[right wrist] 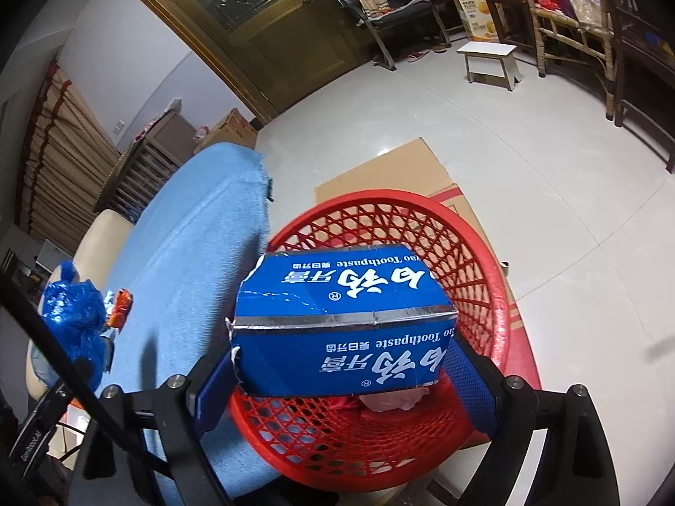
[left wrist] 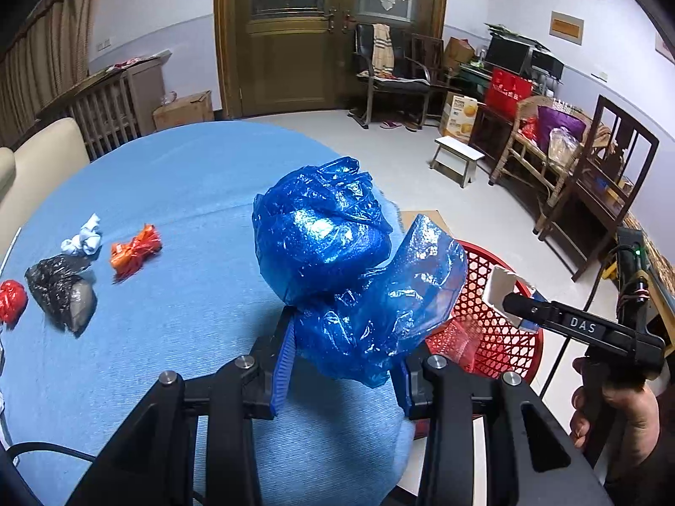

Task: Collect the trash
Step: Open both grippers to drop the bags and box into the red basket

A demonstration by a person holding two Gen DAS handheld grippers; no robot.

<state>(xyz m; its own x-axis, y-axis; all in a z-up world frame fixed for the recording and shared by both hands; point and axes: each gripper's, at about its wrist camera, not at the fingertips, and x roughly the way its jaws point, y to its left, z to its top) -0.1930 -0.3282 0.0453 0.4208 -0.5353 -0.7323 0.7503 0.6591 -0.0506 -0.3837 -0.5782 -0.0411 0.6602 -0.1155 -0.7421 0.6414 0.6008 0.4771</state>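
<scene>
My left gripper is shut on a crumpled blue plastic bag, held above the right edge of the blue-clothed table. My right gripper is shut on a blue toothpaste box, held just over the red mesh basket beside the table. The basket has some pink and red scraps inside. In the left wrist view the right gripper and its box hang over the basket. On the table lie an orange wrapper, a pale crumpled wad, a black bag and a red ball.
The basket stands on flattened cardboard on a grey tiled floor. A white stool, wooden chairs and boxes line the far right wall. A cream sofa sits behind the table on the left.
</scene>
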